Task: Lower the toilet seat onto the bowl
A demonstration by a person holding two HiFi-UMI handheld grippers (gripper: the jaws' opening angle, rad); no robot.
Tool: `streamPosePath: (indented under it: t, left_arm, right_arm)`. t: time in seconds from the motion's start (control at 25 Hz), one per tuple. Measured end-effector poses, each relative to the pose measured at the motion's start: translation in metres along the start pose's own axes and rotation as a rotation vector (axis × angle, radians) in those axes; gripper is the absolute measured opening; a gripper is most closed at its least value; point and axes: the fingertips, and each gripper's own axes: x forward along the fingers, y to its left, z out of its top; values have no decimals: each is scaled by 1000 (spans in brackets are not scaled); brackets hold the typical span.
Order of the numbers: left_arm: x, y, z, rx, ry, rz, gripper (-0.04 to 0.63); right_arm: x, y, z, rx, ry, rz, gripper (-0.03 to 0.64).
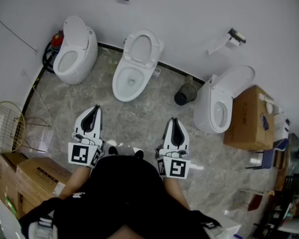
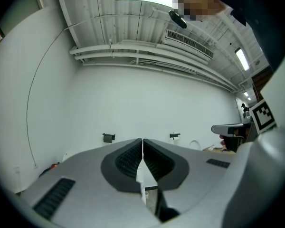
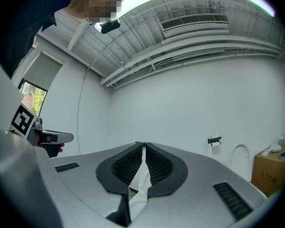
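My left gripper (image 1: 93,109): jaws pressed together, nothing between. My right gripper (image 1: 174,121): same, jaws together, empty. Both over grey marbled floor (image 1: 139,117), well apart from toilets. White oval toilet seat (image 1: 140,48) stands raised against white wall (image 1: 189,14), above middle white ceramic bowl (image 1: 118,87), ahead between my grippers.

Three white toilets along the far wall, left toilet (image 1: 75,51), middle toilet (image 1: 134,68), right toilet (image 1: 220,103), two hand-held grippers, left hand-held gripper (image 1: 95,108), right hand-held gripper (image 1: 174,120), one cardboard box (image 1: 249,117) at right, two cardboard boxes (image 1: 40,176) near left, one dark bucket (image 1: 185,94), one wire rack (image 1: 7,126)
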Motion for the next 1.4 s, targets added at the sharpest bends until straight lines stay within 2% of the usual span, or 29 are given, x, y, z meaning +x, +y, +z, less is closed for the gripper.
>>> streamPosePath:
  t: [0.16,0.64,0.88,1.08,1.4]
  left_arm:
    - [1,-1,1,4,0,-2,15]
    - [4,2,3,18,-11,1,124]
    - [5,0,3,28,-12,-10,176]
    - [8,0,3,16,-15,-23,236]
    - [10,-3,5,28,-24,-41,323]
  right_arm:
    - [1,-1,0,-8,5,-3,46]
    - [4,-7,-5,-14,15,-26,124]
    - [5,-8,-7,-29,22,-34,180]
    - [8,-8,-8,-65,31,-36,259]
    - [10,-8,-6,-76,36,-35,327]
